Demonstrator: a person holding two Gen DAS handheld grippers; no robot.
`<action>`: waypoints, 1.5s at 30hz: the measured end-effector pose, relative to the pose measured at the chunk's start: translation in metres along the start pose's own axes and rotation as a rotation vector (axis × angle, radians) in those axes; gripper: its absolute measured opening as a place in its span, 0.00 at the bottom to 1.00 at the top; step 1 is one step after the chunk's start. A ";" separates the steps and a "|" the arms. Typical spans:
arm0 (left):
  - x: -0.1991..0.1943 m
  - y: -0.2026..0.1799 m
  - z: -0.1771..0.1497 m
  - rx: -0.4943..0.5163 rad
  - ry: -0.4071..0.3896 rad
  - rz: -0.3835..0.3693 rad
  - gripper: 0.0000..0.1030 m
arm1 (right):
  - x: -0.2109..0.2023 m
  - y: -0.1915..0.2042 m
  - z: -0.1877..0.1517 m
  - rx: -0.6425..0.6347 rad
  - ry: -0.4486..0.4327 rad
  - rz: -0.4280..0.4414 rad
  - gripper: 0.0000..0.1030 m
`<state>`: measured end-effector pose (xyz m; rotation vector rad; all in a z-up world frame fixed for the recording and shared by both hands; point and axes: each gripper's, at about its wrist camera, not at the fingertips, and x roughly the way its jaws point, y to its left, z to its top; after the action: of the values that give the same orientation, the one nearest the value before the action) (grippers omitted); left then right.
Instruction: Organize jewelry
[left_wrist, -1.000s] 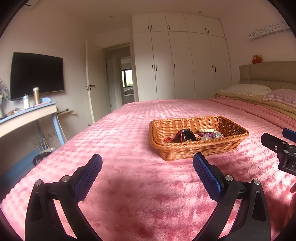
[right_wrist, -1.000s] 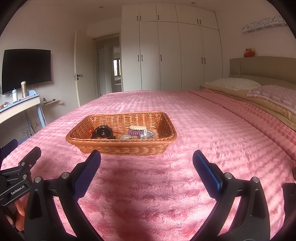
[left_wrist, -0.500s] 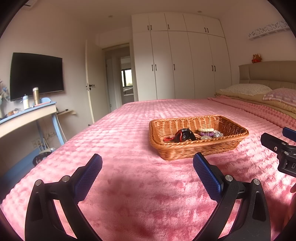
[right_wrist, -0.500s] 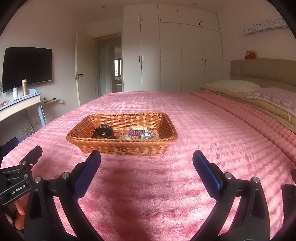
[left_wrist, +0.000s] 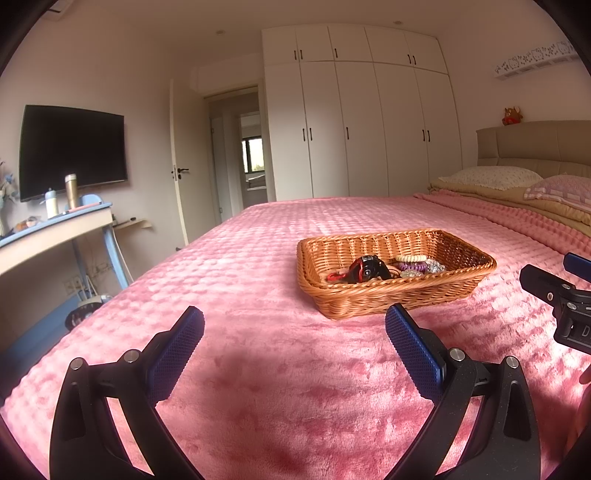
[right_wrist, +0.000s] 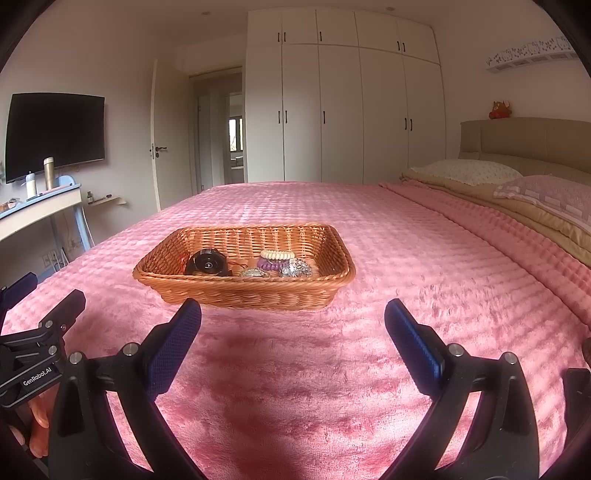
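The left gripper (left_wrist: 294, 325) and right gripper (right_wrist: 293, 317) both hung over the pink bedspread (right_wrist: 406, 258) with fingers spread wide — nothing held. The wicker basket (right_wrist: 243, 291) sat ahead at twelve o'clock of the right gripper, one o'clock of the left — holding a black round piece (right_wrist: 207, 263), coiled bands (right_wrist: 275, 259) and sparkly pieces (right_wrist: 295, 268).

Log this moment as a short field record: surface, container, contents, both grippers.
surface: pink bedspread
container: wicker basket, resting on the bedspread ahead of both grippers
contents: black round item, cream coil band on top of a purple coil band, silvery pieces
left gripper: open, holding nothing, short of the basket
right gripper: open, holding nothing, short of the basket
jewelry outside basket: none visible
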<state>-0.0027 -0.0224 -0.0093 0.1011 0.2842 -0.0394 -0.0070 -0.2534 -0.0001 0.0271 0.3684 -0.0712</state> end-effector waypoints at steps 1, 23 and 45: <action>0.000 0.000 0.000 0.000 0.000 0.000 0.93 | 0.000 0.000 0.000 -0.001 0.000 0.000 0.92; 0.000 -0.001 -0.001 0.009 0.001 0.004 0.93 | 0.000 0.001 0.000 -0.003 0.001 0.001 0.92; 0.000 0.002 -0.001 -0.001 -0.002 -0.006 0.93 | 0.000 0.002 0.000 -0.003 0.001 0.001 0.92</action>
<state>-0.0026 -0.0199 -0.0101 0.0990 0.2823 -0.0455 -0.0073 -0.2518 0.0001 0.0240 0.3697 -0.0699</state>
